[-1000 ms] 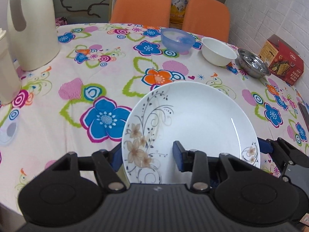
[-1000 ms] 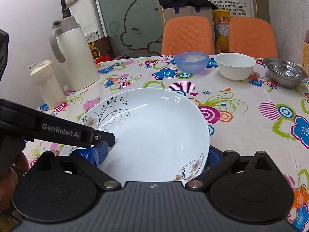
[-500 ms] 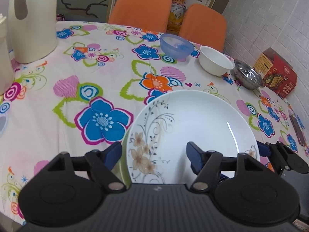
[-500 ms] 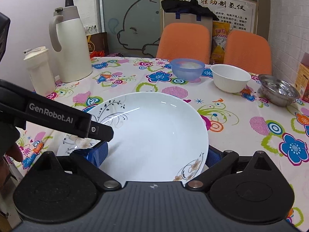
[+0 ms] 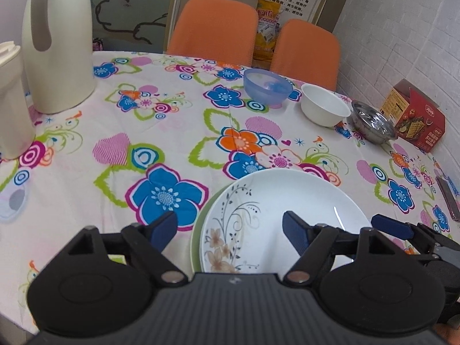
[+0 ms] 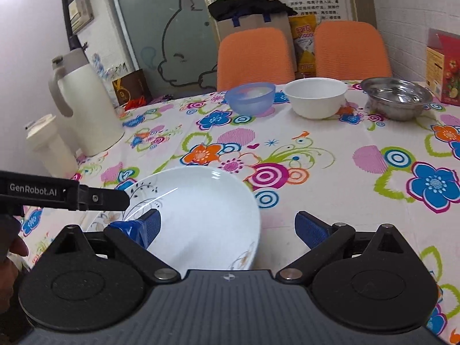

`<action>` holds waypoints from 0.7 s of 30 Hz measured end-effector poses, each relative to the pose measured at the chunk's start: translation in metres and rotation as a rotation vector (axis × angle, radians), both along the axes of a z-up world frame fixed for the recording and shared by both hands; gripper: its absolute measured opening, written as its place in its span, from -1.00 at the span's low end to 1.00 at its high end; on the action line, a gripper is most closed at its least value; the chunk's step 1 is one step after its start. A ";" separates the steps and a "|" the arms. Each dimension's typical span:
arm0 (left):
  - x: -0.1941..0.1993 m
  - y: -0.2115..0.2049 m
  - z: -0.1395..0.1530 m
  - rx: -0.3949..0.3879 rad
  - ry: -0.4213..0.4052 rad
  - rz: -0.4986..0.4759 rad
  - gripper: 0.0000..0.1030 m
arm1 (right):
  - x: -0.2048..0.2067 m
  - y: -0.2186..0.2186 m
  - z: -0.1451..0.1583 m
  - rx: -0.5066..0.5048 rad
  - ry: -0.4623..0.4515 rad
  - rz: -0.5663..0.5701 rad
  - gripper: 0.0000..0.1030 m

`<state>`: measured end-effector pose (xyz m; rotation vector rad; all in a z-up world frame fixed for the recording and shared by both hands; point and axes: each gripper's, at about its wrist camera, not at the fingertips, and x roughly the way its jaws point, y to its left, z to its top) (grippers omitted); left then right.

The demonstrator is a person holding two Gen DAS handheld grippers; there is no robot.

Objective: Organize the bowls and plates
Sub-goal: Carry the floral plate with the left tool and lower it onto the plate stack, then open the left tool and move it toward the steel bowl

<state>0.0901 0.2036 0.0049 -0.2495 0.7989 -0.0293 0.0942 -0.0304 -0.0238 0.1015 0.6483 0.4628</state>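
Observation:
A white plate with a floral pattern (image 5: pixel 287 201) lies on a green plate (image 5: pixel 197 230), of which only the left edge shows, near the table's front. My left gripper (image 5: pixel 228 228) is open: one finger is outside the plate's left rim, the other over its inside. In the right wrist view my right gripper (image 6: pixel 230 228) is open too, its left finger over the white plate (image 6: pixel 201 210) and its right finger clear of the rim. A blue bowl (image 5: pixel 266 89), a white bowl (image 5: pixel 325 109) and a steel bowl (image 5: pixel 372 125) stand in a row at the back.
A cream thermos jug (image 5: pixel 57 43) and a white lidded cup (image 5: pixel 11 100) stand at the left. A red box (image 5: pixel 414 118) sits by the brick wall, and a dark phone (image 5: pixel 447 198) lies at the right edge. Two orange chairs (image 5: pixel 212 26) stand behind the table.
The white plate has dropped from a raised position onto the green plate. My left gripper's fingers have spread wider, and both grippers have drawn back from the plate.

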 end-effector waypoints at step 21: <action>0.056 -0.103 0.002 -0.057 0.051 -0.216 0.52 | 0.137 -0.129 0.044 -0.151 -0.027 -0.207 0.70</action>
